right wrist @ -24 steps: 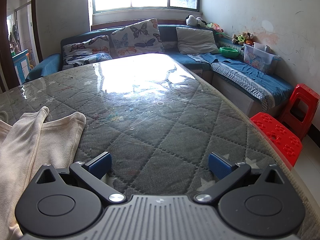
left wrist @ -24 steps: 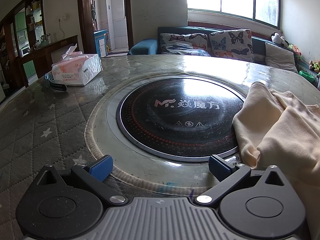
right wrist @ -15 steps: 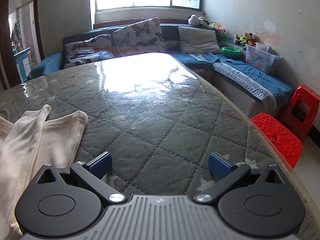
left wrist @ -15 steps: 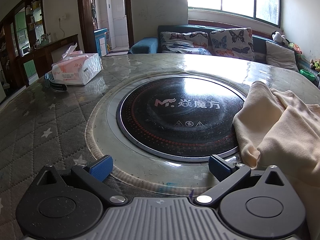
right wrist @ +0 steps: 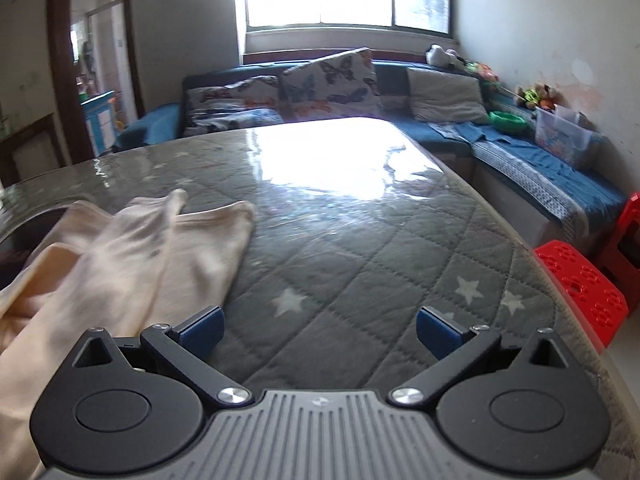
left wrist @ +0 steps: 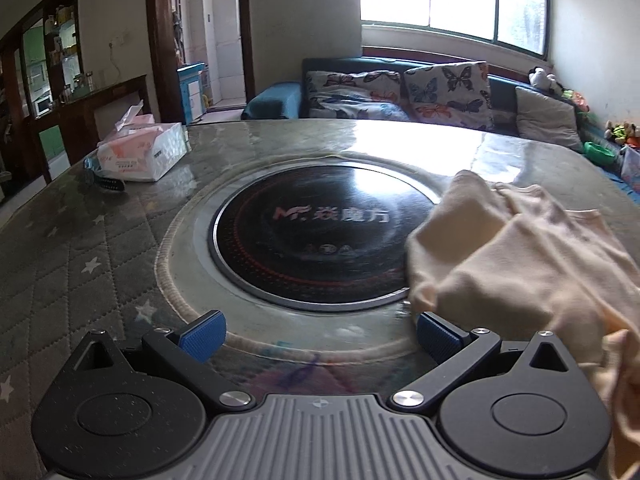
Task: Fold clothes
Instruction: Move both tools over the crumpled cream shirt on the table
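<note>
The rumpled cream cotton garment (left wrist: pixel 520 264) lies bunched at the frame's right on the quilted grey bench (left wrist: pixel 80 248), between the left gripper (left wrist: pixel 318 334) and right gripper (right wrist: pixel 318 330), both spread apart and empty, seemingly poised to flank it.

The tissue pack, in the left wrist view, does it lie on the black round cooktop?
No, the tissue pack lies on the quilted table cover, apart from the black cooktop.

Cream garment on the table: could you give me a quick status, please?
Left gripper open, right gripper open, both empty. Cream garment crumpled, unfolded, partly over the black cooktop. Tissue pack well clear.
</note>
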